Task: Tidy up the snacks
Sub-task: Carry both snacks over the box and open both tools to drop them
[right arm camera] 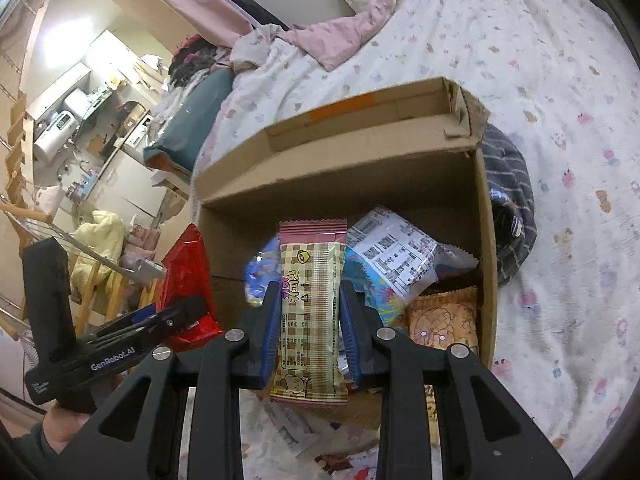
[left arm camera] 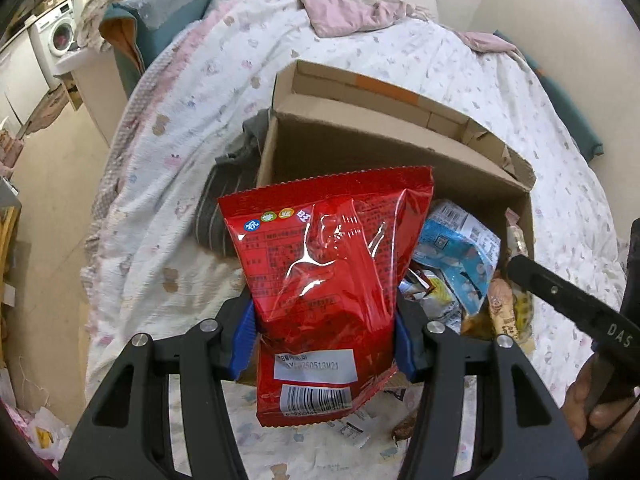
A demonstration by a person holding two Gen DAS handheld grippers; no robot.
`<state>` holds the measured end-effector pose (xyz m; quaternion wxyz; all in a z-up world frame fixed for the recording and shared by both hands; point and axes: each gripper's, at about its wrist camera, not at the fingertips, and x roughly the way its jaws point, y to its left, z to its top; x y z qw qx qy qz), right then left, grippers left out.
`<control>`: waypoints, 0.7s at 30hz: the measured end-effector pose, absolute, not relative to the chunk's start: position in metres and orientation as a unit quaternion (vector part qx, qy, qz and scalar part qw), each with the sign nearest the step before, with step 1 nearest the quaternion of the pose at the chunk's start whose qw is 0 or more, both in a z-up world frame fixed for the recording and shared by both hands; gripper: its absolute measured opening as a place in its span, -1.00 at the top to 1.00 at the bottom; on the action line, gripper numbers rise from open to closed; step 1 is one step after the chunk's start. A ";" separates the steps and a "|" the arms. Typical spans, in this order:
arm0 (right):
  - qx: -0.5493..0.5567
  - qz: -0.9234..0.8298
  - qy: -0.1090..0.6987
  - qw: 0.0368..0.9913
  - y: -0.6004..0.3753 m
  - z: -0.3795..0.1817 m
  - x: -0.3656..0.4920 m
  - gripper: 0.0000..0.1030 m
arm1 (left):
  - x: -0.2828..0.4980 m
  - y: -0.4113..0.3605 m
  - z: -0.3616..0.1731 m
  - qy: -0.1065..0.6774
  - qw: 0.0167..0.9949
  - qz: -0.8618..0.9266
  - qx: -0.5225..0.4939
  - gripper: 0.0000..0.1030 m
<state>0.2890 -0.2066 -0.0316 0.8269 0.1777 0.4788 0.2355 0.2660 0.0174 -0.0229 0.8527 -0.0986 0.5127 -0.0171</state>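
My left gripper (left arm camera: 326,338) is shut on a red snack bag (left arm camera: 320,272), held upright just in front of the open cardboard box (left arm camera: 360,148) on the bed. My right gripper (right arm camera: 309,332) is shut on a slim cream-and-pink checked snack pack (right arm camera: 310,312), held upright over the box's near edge. The box (right arm camera: 332,176) holds several snacks: a blue-and-white bag (right arm camera: 394,256) and an orange cookie pack (right arm camera: 442,320). The red bag also shows at the left of the right wrist view (right arm camera: 186,276), and the right gripper's body at the right of the left wrist view (left arm camera: 568,296).
The box stands on a bed with a white printed quilt (left arm camera: 200,120). A dark striped garment (right arm camera: 508,200) lies beside the box. Loose wrappers (left arm camera: 352,432) lie on the quilt near the grippers. Floor and a washing machine (left arm camera: 56,32) lie to the left.
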 end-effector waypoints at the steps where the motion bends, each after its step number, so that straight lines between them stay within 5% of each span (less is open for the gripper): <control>1: 0.178 0.235 0.480 0.826 -0.206 -0.035 0.290 0.43 | 0.267 0.016 -0.024 0.511 0.854 -0.018 -0.095 -0.01; 21: 0.159 0.220 0.497 0.824 -0.201 -0.054 0.299 0.43 | 0.278 -0.015 -0.031 0.512 0.856 -0.061 -0.040 -0.07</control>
